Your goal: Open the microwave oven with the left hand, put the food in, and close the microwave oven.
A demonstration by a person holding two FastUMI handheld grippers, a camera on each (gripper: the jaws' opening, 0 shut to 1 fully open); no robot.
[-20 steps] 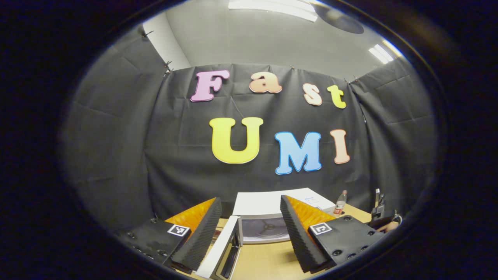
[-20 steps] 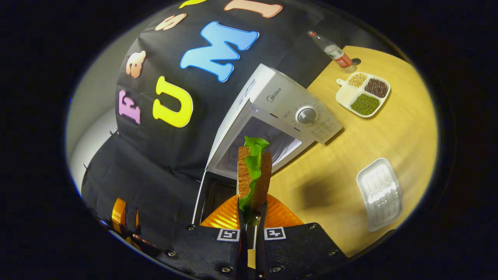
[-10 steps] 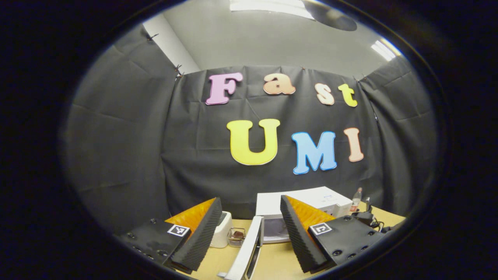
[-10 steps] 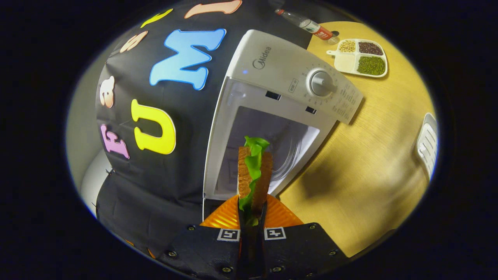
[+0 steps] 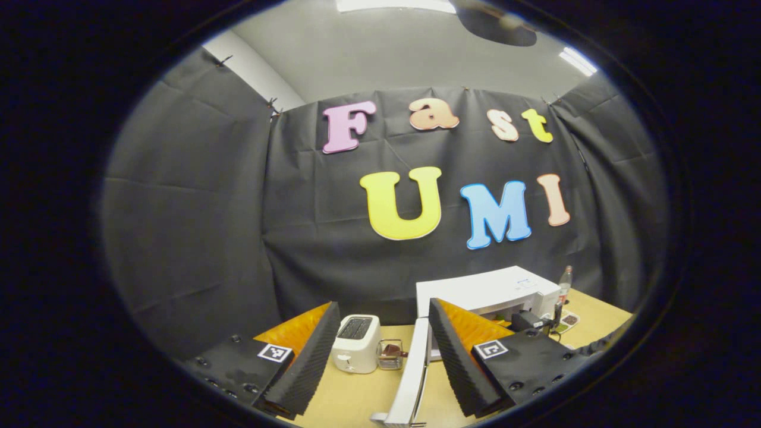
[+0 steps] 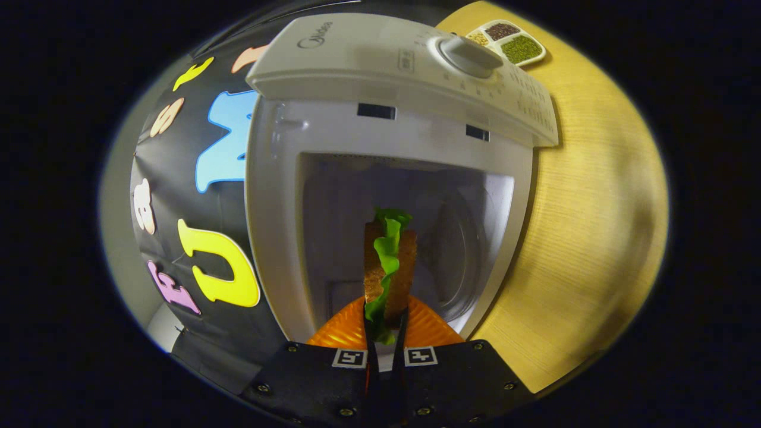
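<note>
While clamping the sandwich [image 6: 389,267], the right gripper [image 6: 385,324] faces the microwave [image 6: 392,113].

My wooden table [image 5: 357,398] carries a toaster [image 5: 355,343] and small basket [image 5: 389,354] ahead of my left gripper, the microwave [image 5: 484,288], and a divided tray [image 6: 511,43] beyond.

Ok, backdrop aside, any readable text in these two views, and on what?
"Midea": brand mark on the microwave front panel, right gripper view; warped but legible.
Small printed plate beside the dial: too small to read.
Scale print by the dial: blurred, unreadable.
Bottle label, left gripper view: too small.
Square markers on the right gripper: patterns, no words.
</note>
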